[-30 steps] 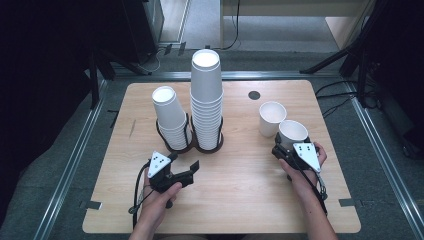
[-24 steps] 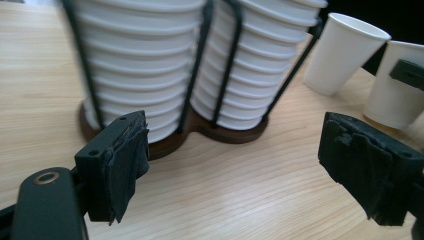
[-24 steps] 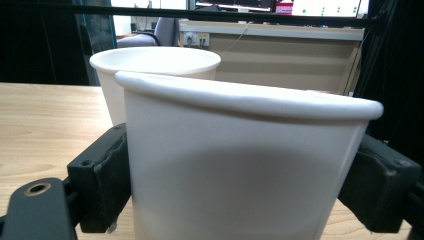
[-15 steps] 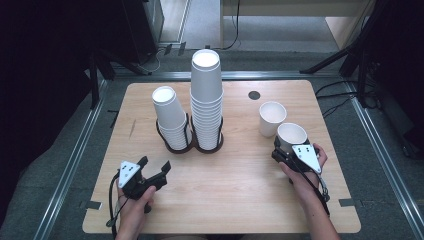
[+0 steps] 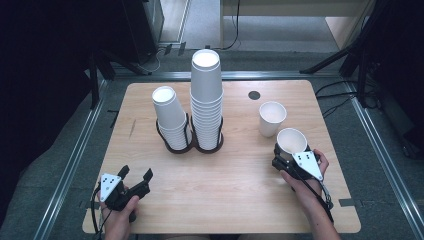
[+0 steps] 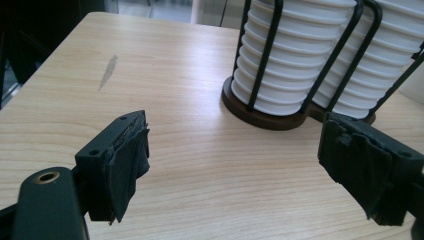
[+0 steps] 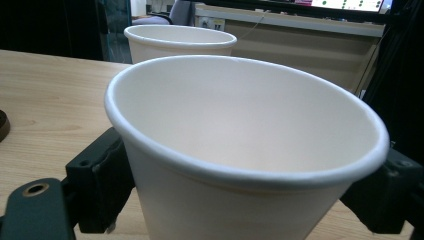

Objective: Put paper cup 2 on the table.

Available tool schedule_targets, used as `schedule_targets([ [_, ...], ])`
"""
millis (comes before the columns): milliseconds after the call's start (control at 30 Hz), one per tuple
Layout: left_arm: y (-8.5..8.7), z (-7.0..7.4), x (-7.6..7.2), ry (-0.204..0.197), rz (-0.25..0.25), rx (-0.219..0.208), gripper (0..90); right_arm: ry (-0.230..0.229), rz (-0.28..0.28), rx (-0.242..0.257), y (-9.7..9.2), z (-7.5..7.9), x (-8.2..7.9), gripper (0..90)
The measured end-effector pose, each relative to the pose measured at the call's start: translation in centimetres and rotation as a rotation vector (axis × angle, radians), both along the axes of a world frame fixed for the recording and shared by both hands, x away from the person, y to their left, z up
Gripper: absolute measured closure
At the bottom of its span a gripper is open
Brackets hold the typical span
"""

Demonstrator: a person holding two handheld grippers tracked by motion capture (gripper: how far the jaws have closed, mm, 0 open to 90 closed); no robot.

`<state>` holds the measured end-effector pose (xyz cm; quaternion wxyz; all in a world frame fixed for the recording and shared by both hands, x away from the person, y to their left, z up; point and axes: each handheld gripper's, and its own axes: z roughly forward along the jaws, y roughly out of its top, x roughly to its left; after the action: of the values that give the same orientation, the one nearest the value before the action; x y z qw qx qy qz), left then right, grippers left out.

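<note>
Left claw [image 5: 135, 181] sits in the lower left of the high view, near the front edge of the wooden surface [image 5: 235, 185], jaws spread wide with nothing between them. In the left gripper view its two black pads [image 6: 127, 160] stand well apart over bare wood, pointing toward the cup holder [image 6: 270, 117].

Right claw [image 5: 282, 159] is at the right of the high view, just below centre height. It is clamped on a white paper cup [image 5: 291, 142], upright, mouth up. In the right gripper view that held cup [image 7: 240, 150] sits in the middle of the frame with a black jaw pressed to each side of its wall. I can't tell whether its base touches the surface.

Second loose paper cup [image 5: 272, 118] stands upright just up-left of the held one, near it; can't tell whether they touch. It shows behind the held cup in the right gripper view [image 7: 180, 42].

Centre of the high view: black wire double holder [image 5: 189, 142] with two stacks of white cups. The short stack [image 5: 171, 116] is on the left and leans a bit; the tall stack [image 5: 206, 95] is on the right, upright, touching or nearly touching its neighbour.

Small dark round spot [image 5: 254, 95] on the surface, upper middle, apart from everything.
</note>
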<state>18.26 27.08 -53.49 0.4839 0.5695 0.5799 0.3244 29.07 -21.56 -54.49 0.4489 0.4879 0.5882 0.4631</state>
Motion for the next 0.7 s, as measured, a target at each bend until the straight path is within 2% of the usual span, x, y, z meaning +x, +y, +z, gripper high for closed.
schedule_targets([
  [100,0.5,0.1,0.0,0.007,0.003,-0.039,13.1,0.001,0.005,0.001,-0.1,0.0,0.0,11.9],
  [233,0.6,0.0,-0.1,0.002,0.007,-0.041,13.2,0.014,-0.001,0.008,-0.1,0.2,0.0,10.4],
  [267,0.6,-0.1,-0.2,0.005,0.007,-0.046,13.1,0.015,0.003,0.032,-0.3,0.4,-0.1,4.1],
  [333,0.6,-0.2,-0.2,0.004,0.006,-0.047,13.1,0.013,0.019,0.045,-0.4,0.7,-0.2,0.0],
  [500,0.9,-0.1,-0.3,0.0,0.009,-0.047,13.1,0.011,0.045,0.049,-0.9,1.3,-1.0,0.0],
  [567,1.6,-0.1,-0.4,0.002,0.023,-0.073,13.1,0.02,0.062,0.046,-1.1,1.4,-1.4,0.0],
  [667,2.3,-0.2,-1.2,0.0,0.027,-0.049,13.1,0.024,0.083,0.049,-1.5,1.4,-1.9,0.0],
  [700,2.6,-0.2,-1.4,0.0,0.029,-0.053,13.1,0.023,0.087,0.046,-1.6,1.4,-2.1,0.0],
])
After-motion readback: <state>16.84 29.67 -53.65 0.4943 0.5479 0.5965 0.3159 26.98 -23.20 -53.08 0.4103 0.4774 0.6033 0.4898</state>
